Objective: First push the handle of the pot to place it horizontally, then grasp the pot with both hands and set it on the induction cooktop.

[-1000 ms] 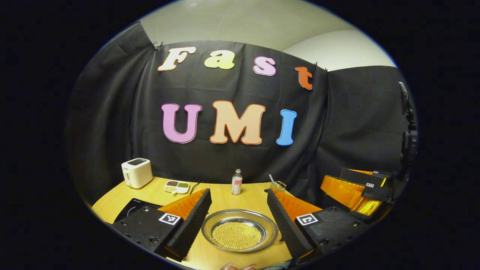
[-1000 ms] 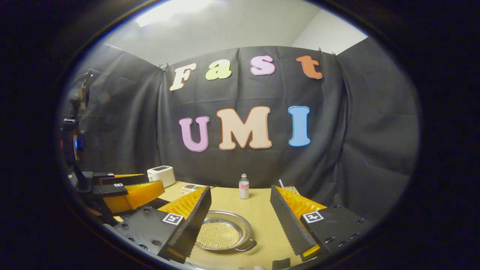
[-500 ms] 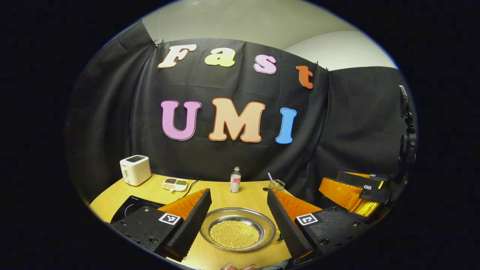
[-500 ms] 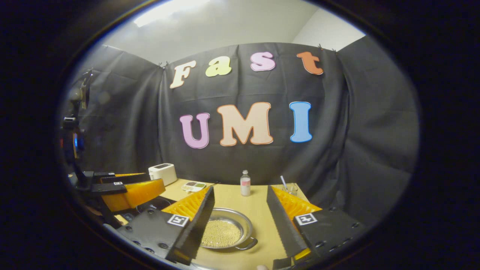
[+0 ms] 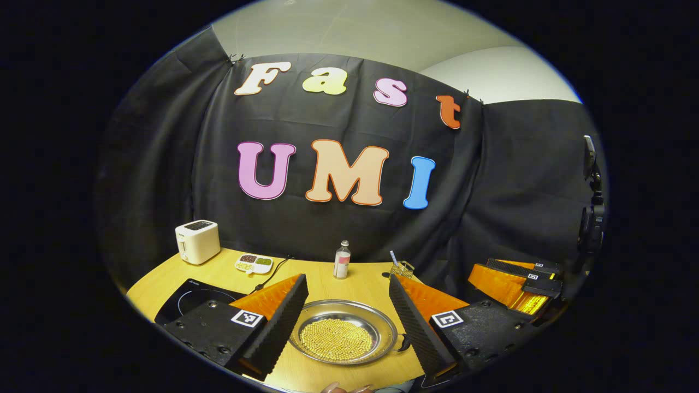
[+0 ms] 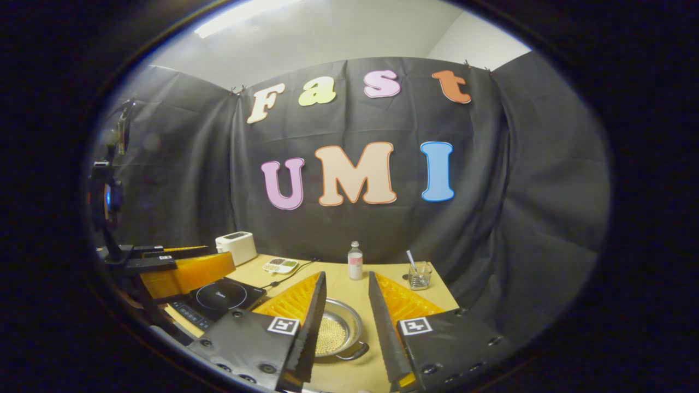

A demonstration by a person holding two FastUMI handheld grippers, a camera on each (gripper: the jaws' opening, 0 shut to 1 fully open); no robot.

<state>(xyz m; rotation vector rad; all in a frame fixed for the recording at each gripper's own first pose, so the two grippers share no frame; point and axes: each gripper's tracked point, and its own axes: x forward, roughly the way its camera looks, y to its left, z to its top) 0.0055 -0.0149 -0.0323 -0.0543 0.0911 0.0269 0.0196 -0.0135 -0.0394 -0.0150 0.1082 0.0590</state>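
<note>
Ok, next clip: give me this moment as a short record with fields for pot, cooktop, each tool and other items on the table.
pot: shallow steel pot holding small yellow beads, on the wooden table
pot handle: loop on its near right side
cooktop: black induction cooktop, left of the pot, nothing on it
left tool: open, above the pot, no contact
right tool: narrowly open, fingers apart, no contact
other items: toaster, divided snack dish, small bottle, glass with a straw
</note>
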